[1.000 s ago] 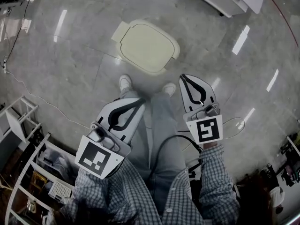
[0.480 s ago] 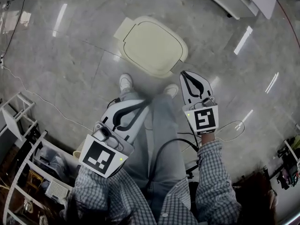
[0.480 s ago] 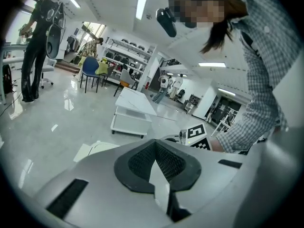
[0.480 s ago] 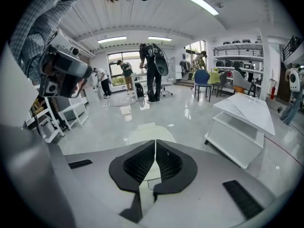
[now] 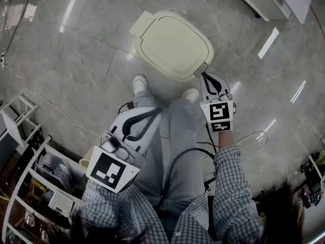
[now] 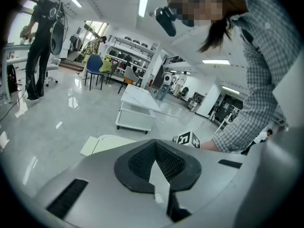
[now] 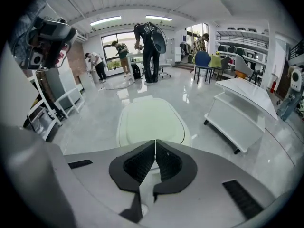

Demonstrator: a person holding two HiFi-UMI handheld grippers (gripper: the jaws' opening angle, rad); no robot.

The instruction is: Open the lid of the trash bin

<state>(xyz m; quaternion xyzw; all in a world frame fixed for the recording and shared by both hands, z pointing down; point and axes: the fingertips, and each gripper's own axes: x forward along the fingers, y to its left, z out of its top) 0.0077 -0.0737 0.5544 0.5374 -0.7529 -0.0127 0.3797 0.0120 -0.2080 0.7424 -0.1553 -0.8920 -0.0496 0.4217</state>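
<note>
The pale cream, rounded-square plastic lid (image 5: 175, 44) of the trash bin lies flat and shut, directly ahead of and below the right gripper (image 5: 204, 75). That gripper's jaws are pressed together with nothing between them. Their tip sits at the lid's nearest corner, just beside a small grey tab (image 5: 201, 68) — whether it touches the tab I cannot tell. Clenched jaws make one blunt point, which would suit pressing a latch or hooking under a rim, so I judge this to be the approach to the opening move, with the lid not yet raised. The left gripper (image 5: 155, 111) is well behind the right one and farther from the bin. It is likewise closed on nothing and held low against the person's grey trousers, probably to keep it out of the way. The person's white shoes (image 5: 138, 84) stand just to the right gripper's left, close to the bin. Off to that gripper's right stands a low white cart (image 7: 237, 113) on the glossy grey floor (image 5: 76, 70)
</note>
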